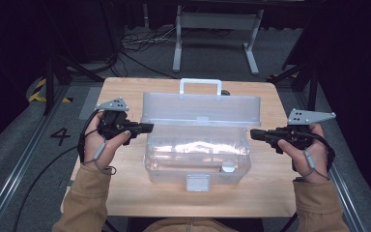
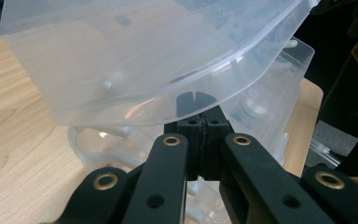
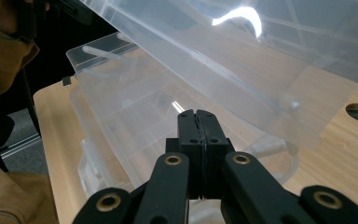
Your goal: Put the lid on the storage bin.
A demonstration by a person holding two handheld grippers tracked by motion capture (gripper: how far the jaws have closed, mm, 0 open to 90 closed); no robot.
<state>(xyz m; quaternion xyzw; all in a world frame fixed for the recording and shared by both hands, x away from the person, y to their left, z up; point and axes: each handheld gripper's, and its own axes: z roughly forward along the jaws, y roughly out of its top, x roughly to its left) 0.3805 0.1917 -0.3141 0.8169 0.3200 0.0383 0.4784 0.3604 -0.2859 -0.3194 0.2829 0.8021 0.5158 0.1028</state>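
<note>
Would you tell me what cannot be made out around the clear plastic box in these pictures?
- Contents of the box: high view, glare on clear plastic.
- Left gripper tips: left gripper view, tucked behind the lid rim; contact uncertain.
- Table hole: right gripper view, cut by the edge.

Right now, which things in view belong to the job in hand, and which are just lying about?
In the job:
- clear plastic storage box, its lid standing open
- left gripper, jaws shut, at the box's left end
- right gripper, jaws shut, at the box's right end

Just about:
- light wooden table
- grey metal stand on the floor behind
- black floor cables
</note>
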